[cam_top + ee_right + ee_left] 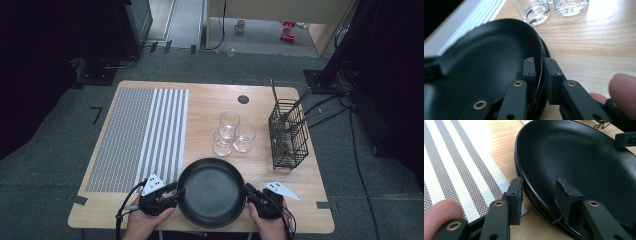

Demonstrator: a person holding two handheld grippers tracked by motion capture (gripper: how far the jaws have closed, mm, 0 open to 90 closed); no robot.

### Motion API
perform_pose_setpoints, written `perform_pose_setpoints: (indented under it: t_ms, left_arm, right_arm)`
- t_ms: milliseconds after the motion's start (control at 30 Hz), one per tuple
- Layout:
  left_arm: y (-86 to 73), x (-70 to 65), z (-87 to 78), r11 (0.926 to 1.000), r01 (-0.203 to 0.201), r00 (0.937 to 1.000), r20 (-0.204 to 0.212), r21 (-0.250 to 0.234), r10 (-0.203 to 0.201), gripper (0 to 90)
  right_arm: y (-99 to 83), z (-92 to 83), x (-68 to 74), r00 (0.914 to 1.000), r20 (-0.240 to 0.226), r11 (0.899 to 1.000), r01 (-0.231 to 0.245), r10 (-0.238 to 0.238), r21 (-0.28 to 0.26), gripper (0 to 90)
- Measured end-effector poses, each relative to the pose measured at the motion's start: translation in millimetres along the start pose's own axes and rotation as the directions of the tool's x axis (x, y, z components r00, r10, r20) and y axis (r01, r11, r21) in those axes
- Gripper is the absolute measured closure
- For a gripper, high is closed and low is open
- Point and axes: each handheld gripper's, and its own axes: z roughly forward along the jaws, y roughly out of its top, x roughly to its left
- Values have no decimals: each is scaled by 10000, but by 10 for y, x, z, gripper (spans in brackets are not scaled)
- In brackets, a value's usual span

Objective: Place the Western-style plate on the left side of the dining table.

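Black round plates [212,192], matte and shallow, sit in a small stack at the near edge of a light wooden table [280,200], directly in front of the person. The stacked rims appear as several thin edges in both gripper views.

At the stack's left side, the left gripper [176,192] straddles the rim: one jaw lies inside the top plate, the other outside by the stacked edges. In the left gripper view a gap remains between the outer pad and the rim, so the jaws stand apart, not yet pressing. At the right side, the right gripper [248,190] is clamped on the rim of the black round plates, its two pads drawn tightly together with the edge pinched between them.

The step in hand looks like securing a two-sided hold on the stack before lifting it. The next move likely calls for the left jaws to finish pinching the rim, then for both hands to rise evenly so the plates stay level.

Just left of the stack lies a grey and white striped woven placemat [140,135]. Beyond it stand three clear drinking glasses [231,133], close together. Farther right stands a black wire cutlery basket [288,134] holding utensils.
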Motion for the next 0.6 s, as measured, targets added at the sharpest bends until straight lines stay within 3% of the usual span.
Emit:
perform_pose_setpoints:
  t_ms: [67,167,433,500,600]
  left_arm:
    - [0,6,-2,10000,29,10000,23,-7,-29,588]
    - [-5,6,-4,9999,95,10000,5,-35,-95,600]
    - [-13,30,-19,9994,346,9992,180,10,-347,622]
    - [-14,53,-25,9987,512,9982,310,7,-512,632]
    - [-15,63,-27,9982,594,9976,364,-11,-593,637]
  right_arm:
    - [-3,-4,-18,9997,-146,9998,-181,180,-12,821]
    - [-27,-4,15,10000,84,9998,-19,20,-172,822]
    - [-40,-4,28,9993,160,9993,-322,325,-215,834]
    - [-59,-2,12,9965,56,9960,-830,833,-330,845]
    - [-64,-2,-3,9935,-49,9929,-1134,1133,-353,845]
